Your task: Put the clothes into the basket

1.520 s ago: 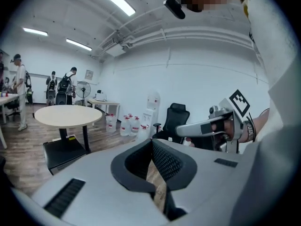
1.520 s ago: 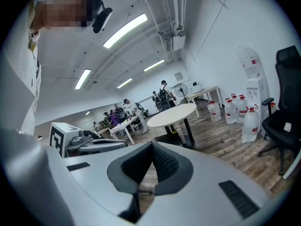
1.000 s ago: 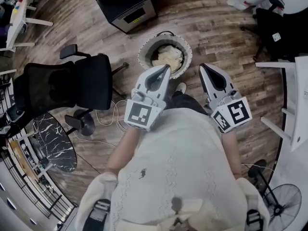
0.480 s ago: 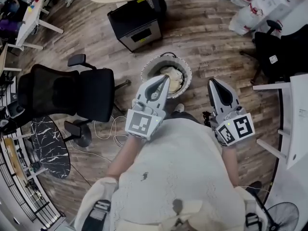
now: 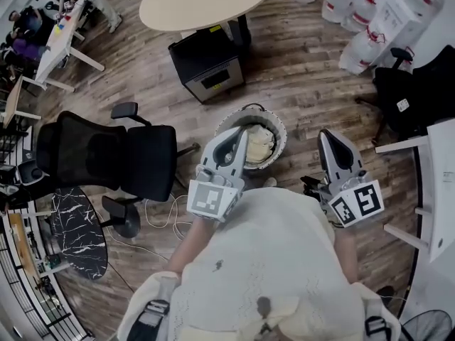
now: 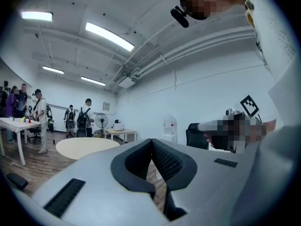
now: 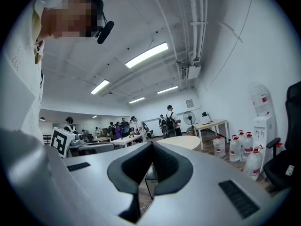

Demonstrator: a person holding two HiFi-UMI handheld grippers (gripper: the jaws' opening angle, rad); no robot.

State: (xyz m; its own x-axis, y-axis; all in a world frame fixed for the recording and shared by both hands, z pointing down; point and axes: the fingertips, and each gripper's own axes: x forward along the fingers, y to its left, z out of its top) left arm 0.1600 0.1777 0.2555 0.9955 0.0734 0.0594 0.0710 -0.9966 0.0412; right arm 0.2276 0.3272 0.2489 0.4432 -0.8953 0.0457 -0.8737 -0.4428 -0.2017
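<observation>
cream-coloured clothes [image 5: 259,142] lie bundled inside the round basket [image 5: 279,124], which stands on the wood-plank floor [image 5: 313,84] just ahead of the person's feet. seen from the head view, the left gripper [image 5: 244,131] overlaps the basket's left rim, its jaws closed tight together with nothing between them. the right gripper [image 5: 325,135] is held off to the basket's right, over bare floor, its jaws likewise pressed together and empty. both grippers point level out into the room, away from the person's pale knit top [image 5: 270,261]. a black boxy cabinet [image 5: 208,66] sits just beyond the basket, at the edge of a beige oval table [image 5: 206,2]. a black office chair [image 5: 106,158] stands to the left, and large water bottles [image 5: 359,45] cluster at the far right.
</observation>
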